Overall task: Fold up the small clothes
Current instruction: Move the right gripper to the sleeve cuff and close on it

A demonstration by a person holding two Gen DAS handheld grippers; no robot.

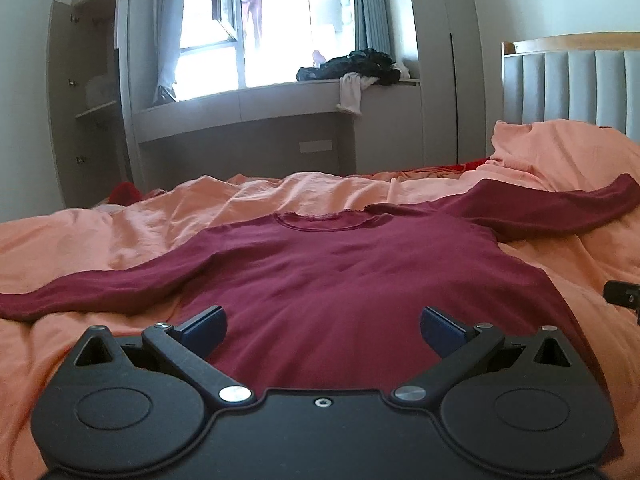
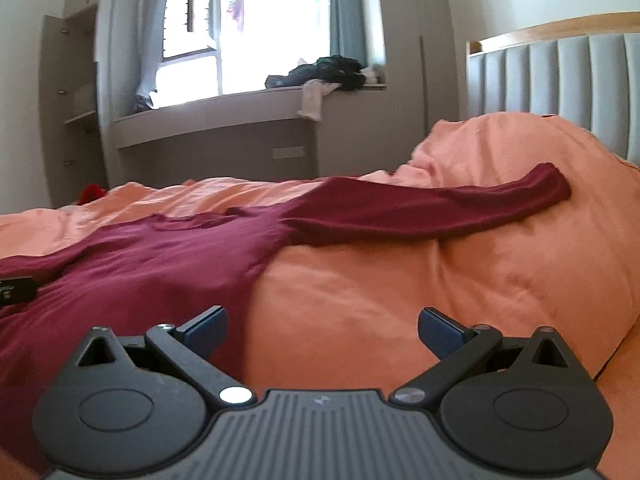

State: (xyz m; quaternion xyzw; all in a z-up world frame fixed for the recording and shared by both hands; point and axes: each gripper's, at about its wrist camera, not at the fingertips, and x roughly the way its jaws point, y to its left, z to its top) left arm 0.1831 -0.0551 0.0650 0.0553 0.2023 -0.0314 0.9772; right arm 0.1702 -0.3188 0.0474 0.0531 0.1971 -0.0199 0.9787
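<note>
A dark red long-sleeved shirt (image 1: 328, 276) lies spread flat on the orange bedding (image 1: 120, 232), collar away from me, both sleeves stretched out sideways. My left gripper (image 1: 322, 326) is open just above the shirt's lower hem, nothing between its fingers. In the right wrist view the shirt (image 2: 160, 264) fills the left side and its right sleeve (image 2: 440, 210) runs up onto an orange pillow (image 2: 520, 264). My right gripper (image 2: 322, 326) is open over the shirt's right edge and the bedding, holding nothing. The other gripper's tip (image 2: 16, 290) shows at the left edge.
A padded grey headboard (image 1: 572, 88) stands at the right. Beyond the bed, a window ledge (image 1: 280, 96) carries a pile of dark clothes (image 1: 352, 66). An open wardrobe (image 1: 88, 92) stands at the left. A small red item (image 1: 124, 192) lies at the bed's far edge.
</note>
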